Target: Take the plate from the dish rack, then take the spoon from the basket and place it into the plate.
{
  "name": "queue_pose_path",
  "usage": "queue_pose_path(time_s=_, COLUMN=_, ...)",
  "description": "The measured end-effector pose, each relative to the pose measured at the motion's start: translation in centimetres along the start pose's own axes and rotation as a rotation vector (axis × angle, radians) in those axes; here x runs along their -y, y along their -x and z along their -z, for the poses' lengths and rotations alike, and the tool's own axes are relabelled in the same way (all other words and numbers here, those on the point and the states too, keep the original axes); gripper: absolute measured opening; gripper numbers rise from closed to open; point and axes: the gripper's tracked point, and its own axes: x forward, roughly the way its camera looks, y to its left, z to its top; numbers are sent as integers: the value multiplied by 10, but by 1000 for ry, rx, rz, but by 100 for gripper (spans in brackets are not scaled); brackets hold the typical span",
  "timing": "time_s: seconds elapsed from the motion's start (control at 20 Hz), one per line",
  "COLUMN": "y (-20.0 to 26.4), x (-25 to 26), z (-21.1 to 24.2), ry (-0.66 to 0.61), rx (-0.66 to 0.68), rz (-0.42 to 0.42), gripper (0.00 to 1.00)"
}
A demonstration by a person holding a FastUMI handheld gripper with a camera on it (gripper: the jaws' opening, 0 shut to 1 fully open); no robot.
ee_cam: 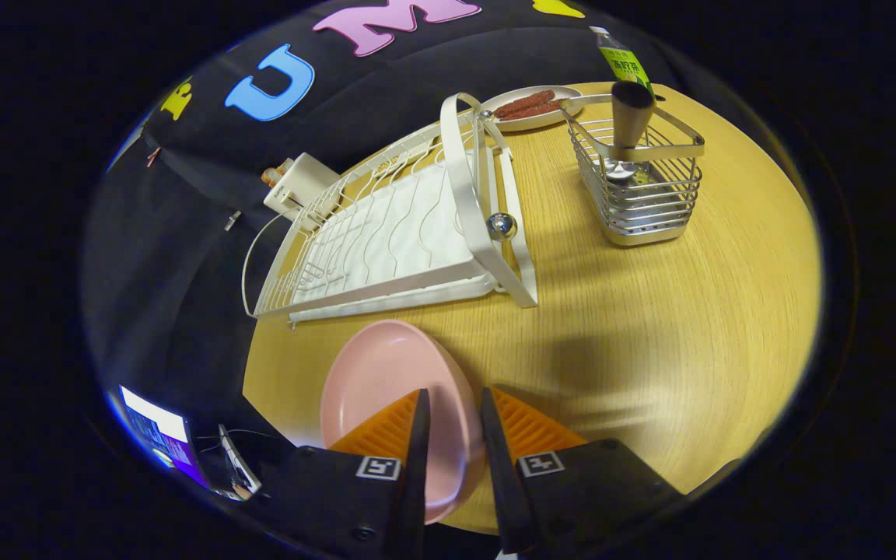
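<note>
The gripper (452,424) sits nearest, its two fingers (419,435) drawn close with the rim of the pink plate (382,381) standing between them; both fingers look pressed on that rim, one on the inner face and one on the outer, so the tongs are clamped on the plate; the plate is tilted up on edge, its hollow turned toward the left finger, its lower part just above the round wooden table (650,334); just beyond the plate lies the white dish rack (386,241), a wire frame over a white ribbed tray, with a tall looped handle (463,171) at its near end and a shiny metal ball (502,225) beside it; well apart from the fingers, further across the table, stands the wire basket (638,194); in it the spoon (628,132) stands upright, its dark brown handle rising above the basket rim, its metal bowl down inside; behind the basket a green-labelled bottle (624,62) stands at the table's far edge; between rack and basket, further off, a small plate (530,109) carries reddish-brown sausages (527,103); past the rack's far end a white box (300,187) rests against the black cloth; a lit screen (156,435) shows low beside the left finger.
</note>
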Motion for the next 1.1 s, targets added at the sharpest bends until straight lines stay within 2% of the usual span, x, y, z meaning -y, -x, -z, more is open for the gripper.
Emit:
queue_pose_path(time_s=0.15, y=21, x=9, z=-9, ry=95, rx=55, rz=17, gripper=100)
queue_pose_path(time_s=0.65, y=113, x=80, z=-102, ry=430, rx=498, rz=209, gripper=99)
queue_pose_path(time_s=0.9, y=106, x=95, z=-138, ry=521, rx=611, rz=225, gripper=98)
queue_pose_path(time_s=1.1, y=90, x=76, z=-158, ry=630, rx=677, rz=186, gripper=98)
